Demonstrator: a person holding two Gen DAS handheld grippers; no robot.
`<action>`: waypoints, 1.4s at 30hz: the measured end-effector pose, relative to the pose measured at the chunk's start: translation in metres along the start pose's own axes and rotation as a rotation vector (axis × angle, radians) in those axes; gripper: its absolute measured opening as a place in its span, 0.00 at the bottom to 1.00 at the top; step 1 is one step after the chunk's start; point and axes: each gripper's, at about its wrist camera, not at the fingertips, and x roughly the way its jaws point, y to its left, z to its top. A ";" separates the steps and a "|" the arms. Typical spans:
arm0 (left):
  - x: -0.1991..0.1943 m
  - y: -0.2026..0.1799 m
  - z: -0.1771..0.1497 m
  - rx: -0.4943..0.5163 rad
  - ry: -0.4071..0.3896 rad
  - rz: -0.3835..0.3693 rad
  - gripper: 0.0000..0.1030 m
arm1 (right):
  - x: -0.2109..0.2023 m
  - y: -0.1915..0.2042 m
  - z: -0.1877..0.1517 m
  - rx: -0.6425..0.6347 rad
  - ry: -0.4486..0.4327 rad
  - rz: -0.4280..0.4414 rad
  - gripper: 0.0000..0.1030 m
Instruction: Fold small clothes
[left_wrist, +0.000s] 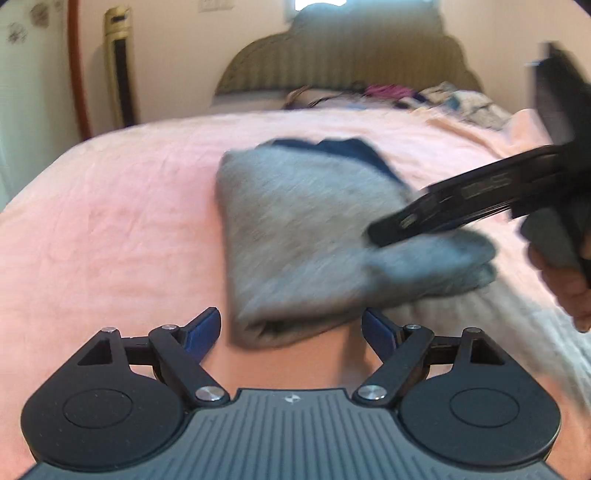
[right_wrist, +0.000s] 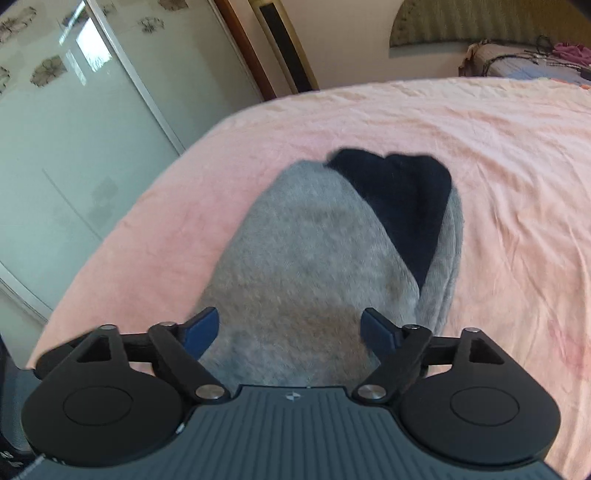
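Black linkage arms, silver screws, blue-padded jaws, ribbed grey body

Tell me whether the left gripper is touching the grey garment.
Apart. The left wrist view shows the left gripper open, bare pink blanket beside both fingers, the grey garment beyond them.

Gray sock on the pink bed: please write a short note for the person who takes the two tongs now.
Left tongs: open, empty, just in front of the near end of the gray sock.
Right tongs: open, low over the sock's right side; the frames are blurred, so contact is unclear.
The sock lies on the pink blanket, doubled over, with its dark navy part at the far end.
Done: one fold seems made.
Left: probably check that the edges meet, flatten it, then take the next piece. Other clothes lie by the headboard.
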 end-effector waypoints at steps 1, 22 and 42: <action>-0.002 0.004 -0.002 -0.019 0.016 0.029 0.82 | -0.005 -0.001 -0.005 -0.009 -0.043 0.001 0.80; -0.001 -0.011 -0.019 -0.149 0.004 0.185 1.00 | -0.032 0.032 -0.110 -0.016 -0.213 -0.445 1.00; -0.005 -0.010 -0.022 -0.150 0.000 0.172 1.00 | -0.030 0.034 -0.111 -0.018 -0.211 -0.458 1.00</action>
